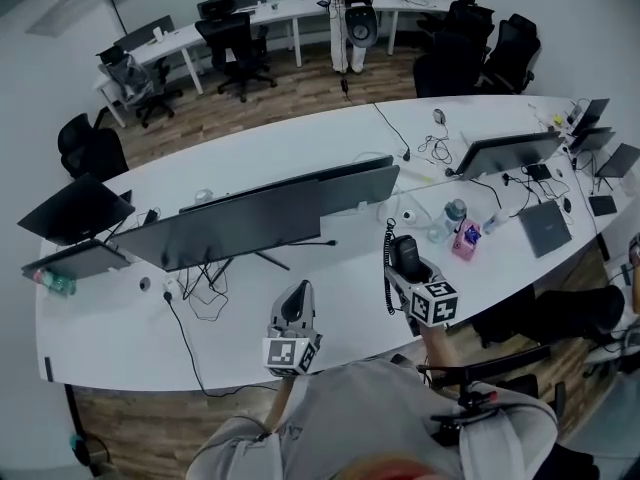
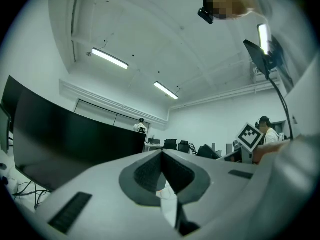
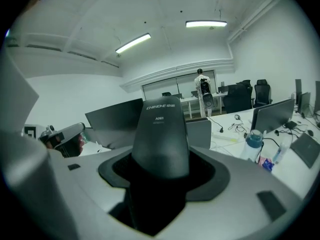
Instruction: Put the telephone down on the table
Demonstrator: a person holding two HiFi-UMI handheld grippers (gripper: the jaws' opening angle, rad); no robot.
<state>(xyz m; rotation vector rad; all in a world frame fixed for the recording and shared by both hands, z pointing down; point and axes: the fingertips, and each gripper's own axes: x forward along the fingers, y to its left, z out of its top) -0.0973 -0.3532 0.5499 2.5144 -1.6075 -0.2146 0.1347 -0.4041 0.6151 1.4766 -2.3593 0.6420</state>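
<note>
The telephone [image 1: 404,254] is a black handset with a coiled cord [image 1: 387,268] hanging from it. My right gripper [image 1: 408,266] is shut on it and holds it over the near edge of the long white table [image 1: 300,148]. In the right gripper view the handset [image 3: 160,134] stands upright between the jaws of the right gripper [image 3: 160,181] and fills the gap. My left gripper [image 1: 296,306] hovers to the left over the same table edge. In the left gripper view this left gripper [image 2: 163,178] has its jaws closed together, with nothing held.
A row of dark monitors [image 1: 262,218] stands just beyond both grippers. A bottle [image 1: 454,213], a pink carton [image 1: 465,239] and a laptop [image 1: 546,228] lie to the right. Cables [image 1: 200,293] trail on the left. Office chairs [image 1: 235,43] and desks stand behind.
</note>
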